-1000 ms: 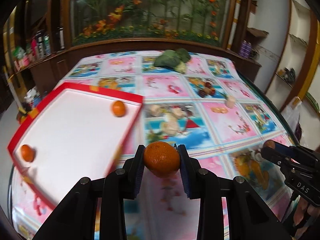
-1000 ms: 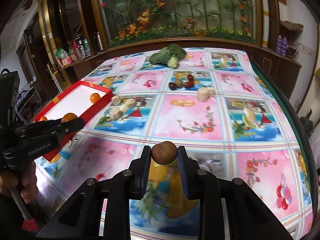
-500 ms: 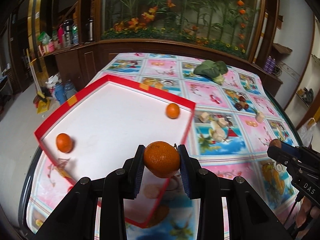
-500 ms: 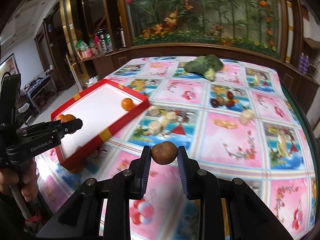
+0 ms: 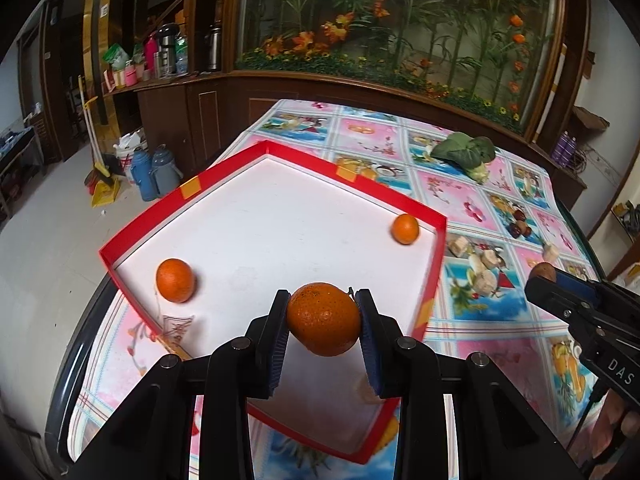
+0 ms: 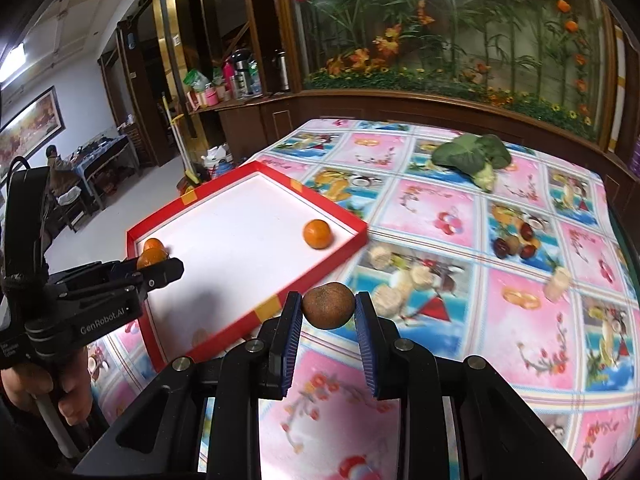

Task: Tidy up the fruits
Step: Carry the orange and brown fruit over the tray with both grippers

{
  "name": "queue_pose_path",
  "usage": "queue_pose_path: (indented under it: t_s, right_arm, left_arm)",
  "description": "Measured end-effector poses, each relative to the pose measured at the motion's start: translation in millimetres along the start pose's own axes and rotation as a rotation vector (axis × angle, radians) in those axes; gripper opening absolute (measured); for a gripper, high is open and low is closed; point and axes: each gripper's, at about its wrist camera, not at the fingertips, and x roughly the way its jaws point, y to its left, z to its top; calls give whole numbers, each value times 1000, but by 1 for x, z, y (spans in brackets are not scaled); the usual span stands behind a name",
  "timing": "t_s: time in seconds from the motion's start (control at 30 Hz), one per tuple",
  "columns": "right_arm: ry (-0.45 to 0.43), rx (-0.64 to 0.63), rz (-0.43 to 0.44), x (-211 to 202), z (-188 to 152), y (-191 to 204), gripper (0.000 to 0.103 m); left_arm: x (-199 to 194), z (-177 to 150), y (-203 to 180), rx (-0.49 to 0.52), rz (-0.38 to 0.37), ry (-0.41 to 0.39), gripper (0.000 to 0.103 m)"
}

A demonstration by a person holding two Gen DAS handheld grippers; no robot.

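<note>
My left gripper (image 5: 323, 320) is shut on an orange tangerine (image 5: 323, 318) and holds it over the near part of a red-rimmed white tray (image 5: 280, 148). Two more tangerines lie in the tray, one at its left (image 5: 175, 280) and one at its far right corner (image 5: 405, 229). My right gripper (image 6: 328, 312) is shut on a small brown round fruit (image 6: 328, 310), above the tablecloth just right of the tray (image 6: 344, 216). The left gripper with its tangerine (image 6: 151, 257) shows at the left of the right wrist view.
A green leafy vegetable (image 6: 474, 156) lies at the far side of the table. Pale root pieces (image 6: 404, 280) and dark red dates (image 6: 512, 242) lie right of the tray. The table's left edge (image 5: 76, 360) drops to the floor, with thermos flasks (image 5: 156, 168) below.
Both grippers have moved left with their fruits. The left one now hangs over the tray's inside; the right one has come close to the tray's right rim.
</note>
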Motion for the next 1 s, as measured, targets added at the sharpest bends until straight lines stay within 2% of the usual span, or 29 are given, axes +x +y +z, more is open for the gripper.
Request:
queue_pose_path:
  t_s: [0.53,1.0]
  right_arm:
    - [90,-49,76,78,30,32,27]
    - [167,-74,80,128,37,40,27]
  left_arm:
    - [22,8,26,-43,28,19,31]
    - [42,8,34,-37,80,64,31]
